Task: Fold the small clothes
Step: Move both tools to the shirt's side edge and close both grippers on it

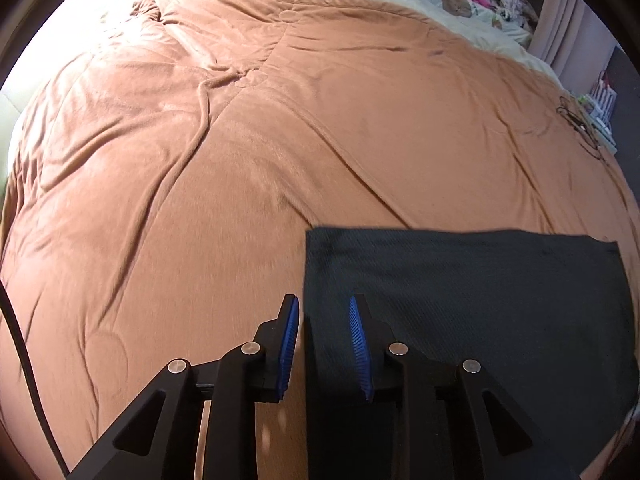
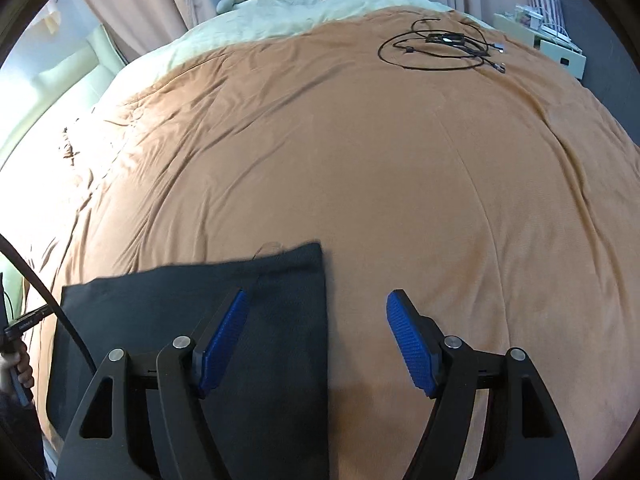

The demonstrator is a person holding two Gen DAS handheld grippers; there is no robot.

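blue ribbed pads sit closest to me in both views, on the black fingers of my two tools. my left tool (image 1: 324,344) stands narrowly apart, with the left edge of the dark cloth (image 1: 460,300) running up through the gap; the pads do not press on it. my right tool (image 2: 316,340) stands wide and grips nothing, its left finger over the cloth's right part and its right finger over bare blanket, the cloth's right edge lying between them.

the cloth is a dark grey, finely ribbed rectangle, folded flat with straight edges and square far corners. it lies on the near part of the orange-brown blanket (image 1: 240,160) that covers the bed, just under and ahead of both tools.

only the right view shows a coil of black cable (image 2: 436,46) clearly, far up the blanket, and a hand (image 2: 16,364) at the left edge holding the other handle. the left view shows the blanket's deep creases (image 1: 204,112) toward the far left.
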